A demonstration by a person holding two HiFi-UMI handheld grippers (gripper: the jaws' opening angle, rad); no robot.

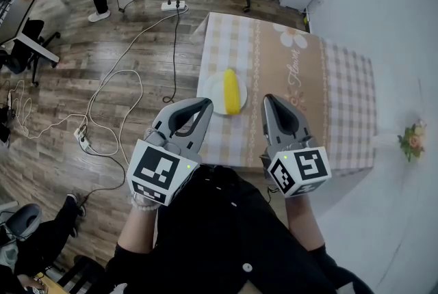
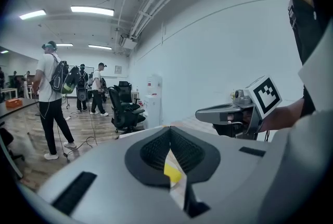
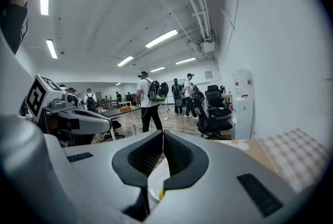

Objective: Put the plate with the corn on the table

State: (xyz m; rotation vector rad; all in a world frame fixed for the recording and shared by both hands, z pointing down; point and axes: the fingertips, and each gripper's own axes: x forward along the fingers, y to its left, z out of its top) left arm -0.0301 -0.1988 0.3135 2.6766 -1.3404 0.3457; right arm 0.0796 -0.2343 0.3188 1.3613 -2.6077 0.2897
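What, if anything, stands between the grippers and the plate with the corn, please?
Nothing visible does. The plate with the corn lies in the open on the table. The left gripper and right gripper, both shut and empty, show on either side of it in the head view.

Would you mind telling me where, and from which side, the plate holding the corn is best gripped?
I would take the plate by its bare left rim, coming in low from the left edge of the table with the left claw. The corn lies lengthwise right of centre, so that side is clear for a thin pinch.
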